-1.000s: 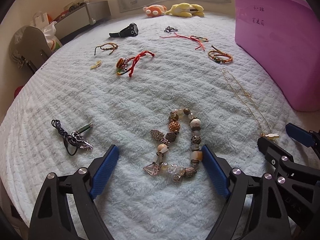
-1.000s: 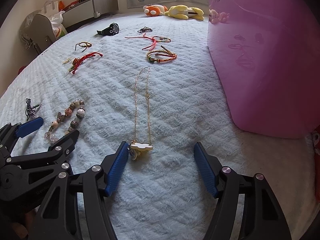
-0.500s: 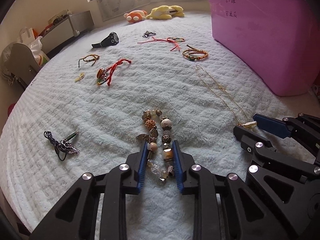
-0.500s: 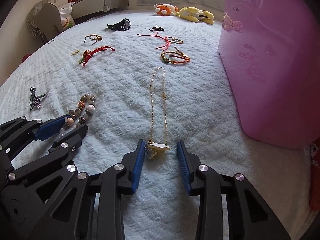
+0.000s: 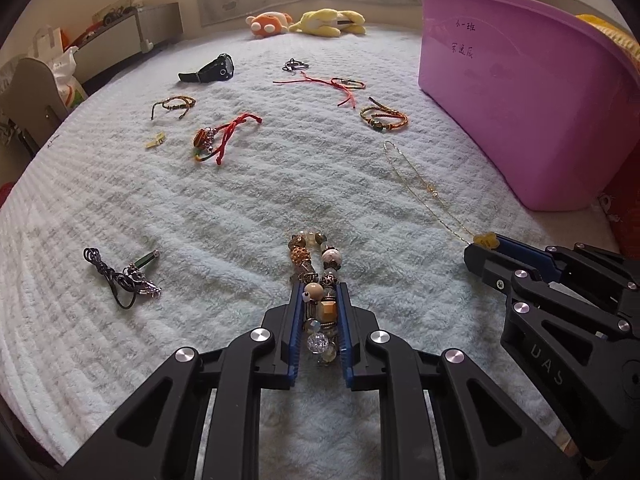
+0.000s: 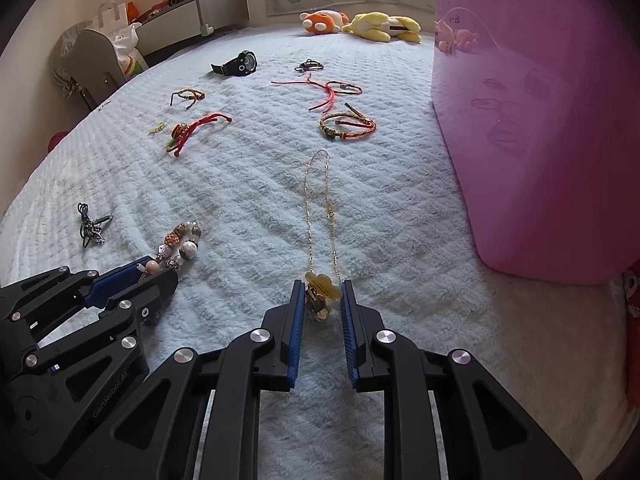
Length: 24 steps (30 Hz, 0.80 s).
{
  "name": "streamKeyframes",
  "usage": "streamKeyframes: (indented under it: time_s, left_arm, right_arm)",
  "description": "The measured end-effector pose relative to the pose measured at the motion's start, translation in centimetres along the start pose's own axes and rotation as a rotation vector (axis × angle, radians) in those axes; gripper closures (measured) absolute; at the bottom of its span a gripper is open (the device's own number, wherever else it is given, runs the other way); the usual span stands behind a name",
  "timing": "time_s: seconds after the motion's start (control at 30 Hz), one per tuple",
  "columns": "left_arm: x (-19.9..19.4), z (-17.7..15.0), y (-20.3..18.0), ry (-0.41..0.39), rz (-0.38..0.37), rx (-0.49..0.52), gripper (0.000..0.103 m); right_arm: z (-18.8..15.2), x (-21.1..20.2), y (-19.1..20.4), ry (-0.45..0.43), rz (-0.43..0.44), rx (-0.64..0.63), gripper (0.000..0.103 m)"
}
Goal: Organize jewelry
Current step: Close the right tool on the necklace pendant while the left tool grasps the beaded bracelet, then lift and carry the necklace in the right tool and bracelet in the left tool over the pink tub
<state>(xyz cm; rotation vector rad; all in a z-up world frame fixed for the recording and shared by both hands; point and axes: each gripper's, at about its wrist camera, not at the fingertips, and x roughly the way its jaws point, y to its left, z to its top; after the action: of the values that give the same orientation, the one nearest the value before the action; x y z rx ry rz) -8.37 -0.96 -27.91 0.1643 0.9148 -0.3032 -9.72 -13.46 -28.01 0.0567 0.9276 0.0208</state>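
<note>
My left gripper [image 5: 320, 292] is shut on a chunky beaded bracelet [image 5: 318, 264] of gold, white and clear beads that lies on the pale blue bedspread [image 5: 240, 200]. My right gripper [image 6: 323, 292] is shut on the yellow flower pendant [image 6: 322, 285] of a thin gold chain necklace [image 6: 320, 200], whose chain runs away across the bed. The left gripper also shows in the right wrist view [image 6: 156, 270], with the bracelet [image 6: 182, 242] in it. The right gripper also shows in the left wrist view [image 5: 486, 250], with the pendant [image 5: 485, 240] at its tip.
A large purple plastic bin [image 5: 532, 92] stands on the right. Further back lie a black watch [image 5: 212, 70], red cord bracelets [image 5: 224, 136], a braided orange bracelet [image 5: 384, 118], a dark cord pendant [image 5: 124, 272] and plush toys [image 5: 324, 24].
Both grippers have closed from wide open: the left onto the beaded bracelet, the right onto the necklace's flower pendant. Both have also moved forward a little.
</note>
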Motion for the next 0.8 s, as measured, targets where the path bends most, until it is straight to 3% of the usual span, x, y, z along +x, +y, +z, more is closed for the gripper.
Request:
streamKeyframes:
  time_s: [0.8]
  left_arm:
    - [-8.5,6.1,2.1,0.000,-0.082,0.017,0.088]
  right_arm:
    - [4.5,-9.2,1.2,-0.009,-0.018,0.115,0.086]
